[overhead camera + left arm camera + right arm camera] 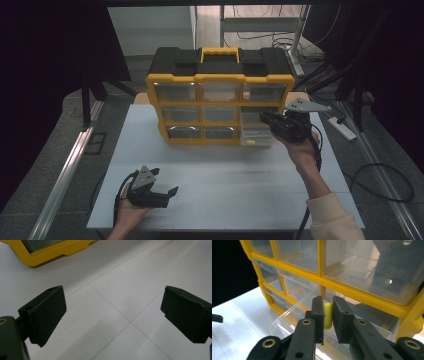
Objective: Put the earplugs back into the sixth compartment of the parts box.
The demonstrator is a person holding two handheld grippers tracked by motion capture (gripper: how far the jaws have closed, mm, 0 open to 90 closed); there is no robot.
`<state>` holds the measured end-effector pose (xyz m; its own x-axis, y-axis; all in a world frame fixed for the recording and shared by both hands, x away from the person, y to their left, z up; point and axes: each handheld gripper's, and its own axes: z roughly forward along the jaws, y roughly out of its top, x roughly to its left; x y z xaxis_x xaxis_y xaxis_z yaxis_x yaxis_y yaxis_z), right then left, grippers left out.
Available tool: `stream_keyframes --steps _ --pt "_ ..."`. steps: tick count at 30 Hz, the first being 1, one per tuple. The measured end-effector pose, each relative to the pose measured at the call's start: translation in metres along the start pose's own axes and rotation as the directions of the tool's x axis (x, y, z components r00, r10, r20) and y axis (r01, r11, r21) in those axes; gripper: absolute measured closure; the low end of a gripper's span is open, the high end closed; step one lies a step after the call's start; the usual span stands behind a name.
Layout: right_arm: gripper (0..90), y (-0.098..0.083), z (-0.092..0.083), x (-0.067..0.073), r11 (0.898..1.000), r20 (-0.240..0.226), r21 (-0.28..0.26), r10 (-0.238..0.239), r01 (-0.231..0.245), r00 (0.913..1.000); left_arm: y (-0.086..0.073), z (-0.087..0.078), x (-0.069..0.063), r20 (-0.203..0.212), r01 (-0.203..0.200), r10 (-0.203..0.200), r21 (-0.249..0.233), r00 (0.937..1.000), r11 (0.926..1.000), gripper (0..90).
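Drawer pulled out of yellow organiser (220,102) at its lower right | right gripper (328,315) pinches small yellow piece (327,316) above open drawer (294,320), likely to stow it | left gripper (112,315) idles agape and empty over near-left table (250,185)

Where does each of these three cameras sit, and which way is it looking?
High view: above the table, looking forward and down on the yellow-and-black plastic drawer cabinet; both forearms show.
Left gripper view: on the left claw, facing the white table between open jaws.
Right gripper view: on the right claw, pinching a small yellow piece over a pulled-out clear drawer.
Shared: all show the cabinet.
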<state>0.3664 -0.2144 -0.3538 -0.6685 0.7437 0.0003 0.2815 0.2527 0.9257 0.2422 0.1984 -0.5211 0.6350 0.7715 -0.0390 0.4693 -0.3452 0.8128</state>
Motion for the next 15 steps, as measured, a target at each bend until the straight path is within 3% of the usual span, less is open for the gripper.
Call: stream_keyframes --steps 3,4,5,6,7,8,10,15 --pt "78.4 -0.001 0.003 -0.001 1.000 0.016 0.018 -0.010 0.010 0.9998 0.000 0.000 0.000 -0.001 0.001 -0.001 0.002 1.0000 1.0000 5.9" --pt "74.1 -0.001 0.004 -0.001 1.000 0.023 0.020 -0.012 0.011 0.9997 0.000 0.000 0.000 -0.001 0.001 -0.001 0.002 1.0000 1.0000 5.9" --pt "66.6 -0.001 0.005 -0.001 1.000 0.030 0.022 -0.014 0.014 0.9994 -0.001 0.000 0.000 -0.001 0.001 -0.001 0.003 1.0000 1.0000 5.9" --pt "48.1 -0.001 0.004 0.001 1.000 0.053 0.015 -0.022 0.021 0.9983 -0.001 0.000 0.000 -0.002 0.001 -0.001 0.003 1.0000 1.0000 5.9" --pt "38.1 -0.001 0.004 0.002 1.000 0.060 0.013 -0.019 0.018 0.9980 -0.001 0.000 0.000 -0.002 0.003 -0.003 0.004 1.0000 1.0000 5.9" --pt "31.2 -0.001 0.002 0.004 1.000 0.040 0.007 -0.003 0.003 0.9992 -0.001 0.000 0.001 -0.003 0.001 -0.001 0.004 1.0000 1.0000 5.9" --pt "26.2 -0.002 -0.003 0.009 1.000 0.028 -0.012 -0.010 0.010 0.9996 -0.001 0.001 0.001 -0.003 0.002 -0.002 0.004 1.0000 1.0000 5.9" --pt "25.5 -0.009 -0.020 0.020 0.997 -0.051 -0.077 -0.030 0.026 0.9982 -0.001 0.000 0.000 -0.002 0.000 0.000 0.003 1.0000 1.0000 6.0"
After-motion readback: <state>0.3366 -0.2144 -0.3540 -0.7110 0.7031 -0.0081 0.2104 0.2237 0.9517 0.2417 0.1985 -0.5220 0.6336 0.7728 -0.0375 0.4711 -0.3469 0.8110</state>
